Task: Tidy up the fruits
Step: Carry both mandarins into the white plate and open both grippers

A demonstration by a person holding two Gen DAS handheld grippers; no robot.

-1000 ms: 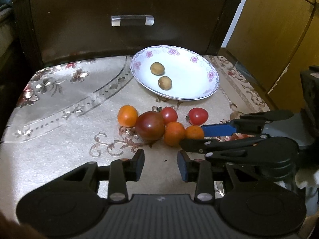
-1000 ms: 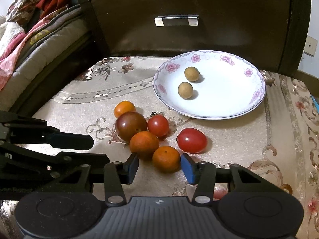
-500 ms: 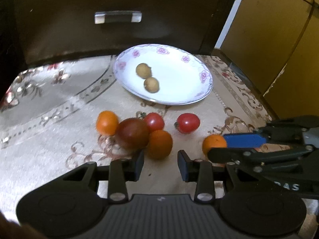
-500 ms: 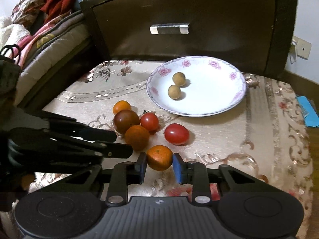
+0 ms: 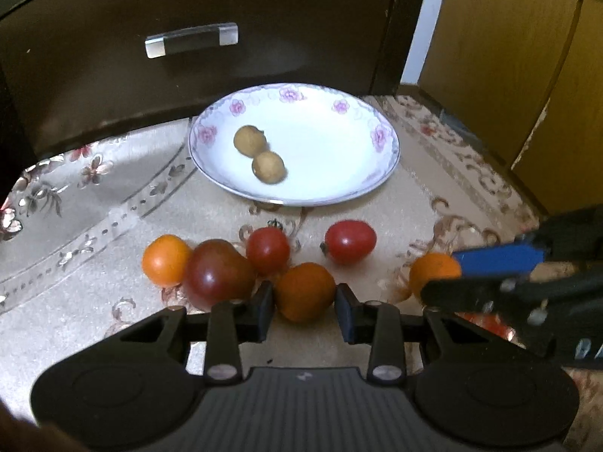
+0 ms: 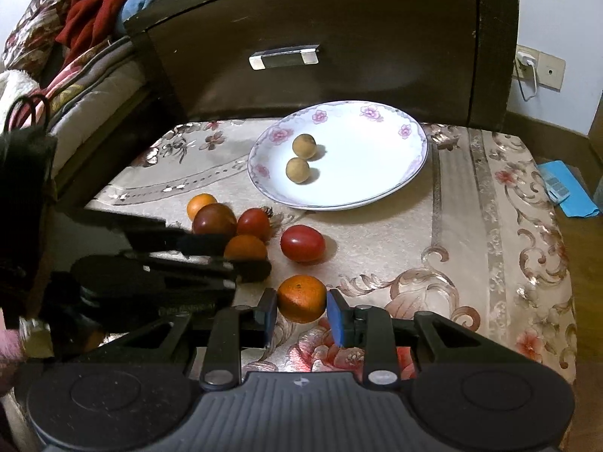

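Observation:
A white flowered plate (image 5: 380,150) (image 6: 410,173) holds two small brown fruits (image 5: 268,166) (image 6: 297,169). In front of it lie a small orange (image 5: 166,260), a dark tomato (image 5: 216,275), a red tomato (image 5: 267,250) and an oval red tomato (image 5: 350,242) (image 6: 302,243). My left gripper (image 5: 304,303) is open, its pads on either side of an orange (image 5: 304,290) without squeezing it. My right gripper (image 6: 301,310) is shut on another orange (image 6: 301,298), held apart from the pile; it shows in the left wrist view (image 5: 433,273).
The fruits lie on a beige patterned cloth (image 6: 471,256) over a low table. A dark wooden drawer front with a metal handle (image 5: 192,39) stands behind the plate. Bedding is at the left (image 6: 75,75), a blue packet at the right (image 6: 565,188).
My right gripper closed on an orange and drew it right, away from the pile. My left gripper moved forward until its open pads flank another orange.

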